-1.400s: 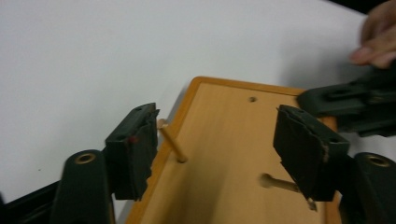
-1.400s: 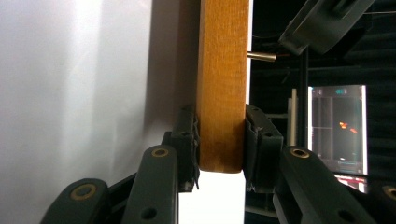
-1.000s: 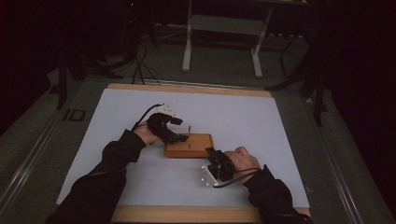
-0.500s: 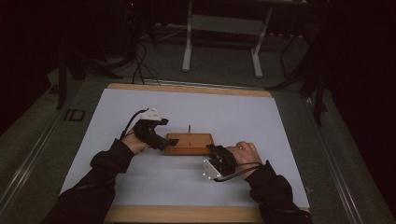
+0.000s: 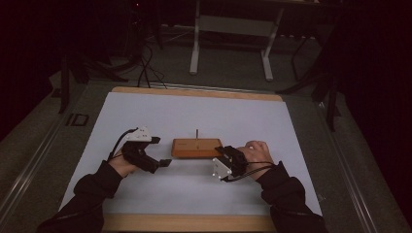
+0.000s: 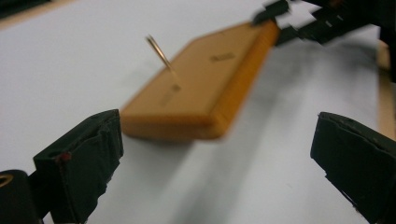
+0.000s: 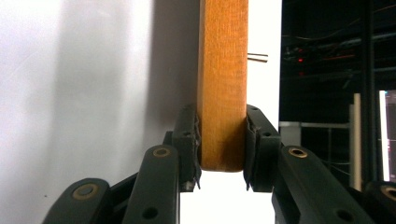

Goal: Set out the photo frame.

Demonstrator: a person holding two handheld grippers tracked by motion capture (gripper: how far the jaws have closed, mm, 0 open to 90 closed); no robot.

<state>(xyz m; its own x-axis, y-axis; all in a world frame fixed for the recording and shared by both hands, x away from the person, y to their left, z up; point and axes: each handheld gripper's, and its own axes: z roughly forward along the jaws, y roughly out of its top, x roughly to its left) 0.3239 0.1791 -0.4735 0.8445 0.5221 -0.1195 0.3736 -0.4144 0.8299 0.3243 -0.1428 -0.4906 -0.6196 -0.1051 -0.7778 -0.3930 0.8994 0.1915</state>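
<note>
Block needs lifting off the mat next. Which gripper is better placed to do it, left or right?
Right, most likely. The right gripper is already clamped on the end of the wooden block, one pad on each face. The left gripper stands wide open, off the block's other end, touching nothing.

The high view looks forward and down from above the person's side, taking in the whole white-topped table (image 5: 194,111) from some way off. The left gripper view sits low and close over the table, facing the wooden block (image 6: 205,88) and its thin upright pin (image 6: 159,52) end-on. The right gripper view is rolled sideways, hard against the block's edge. All three share the block and pin.
</note>
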